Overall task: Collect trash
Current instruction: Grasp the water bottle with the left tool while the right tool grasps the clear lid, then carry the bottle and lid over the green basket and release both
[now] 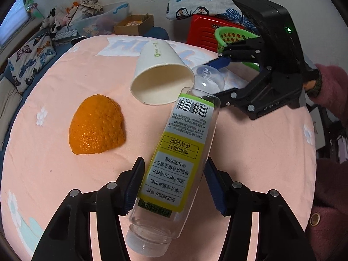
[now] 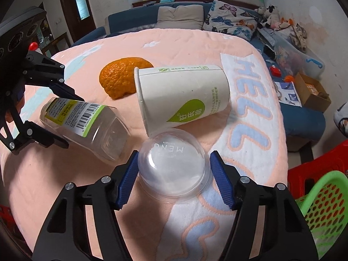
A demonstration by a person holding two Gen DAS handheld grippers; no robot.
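A clear plastic bottle (image 1: 174, 165) with a yellow-green label lies on the pink cloth between the jaws of my left gripper (image 1: 174, 184), which is open around it. It also shows in the right wrist view (image 2: 87, 124). A clear dome lid (image 2: 173, 165) sits between the open jaws of my right gripper (image 2: 174, 178); it also shows in the left wrist view (image 1: 209, 78). A white paper cup (image 2: 180, 95) lies on its side. An orange peel (image 1: 96, 125) lies left of the bottle.
A green perforated basket (image 2: 322, 204) stands on a red stool (image 2: 322, 167) at the right edge of the table. A blue sofa with butterfly cushions (image 2: 230, 22) and a cardboard box (image 2: 313, 91) lie beyond the table.
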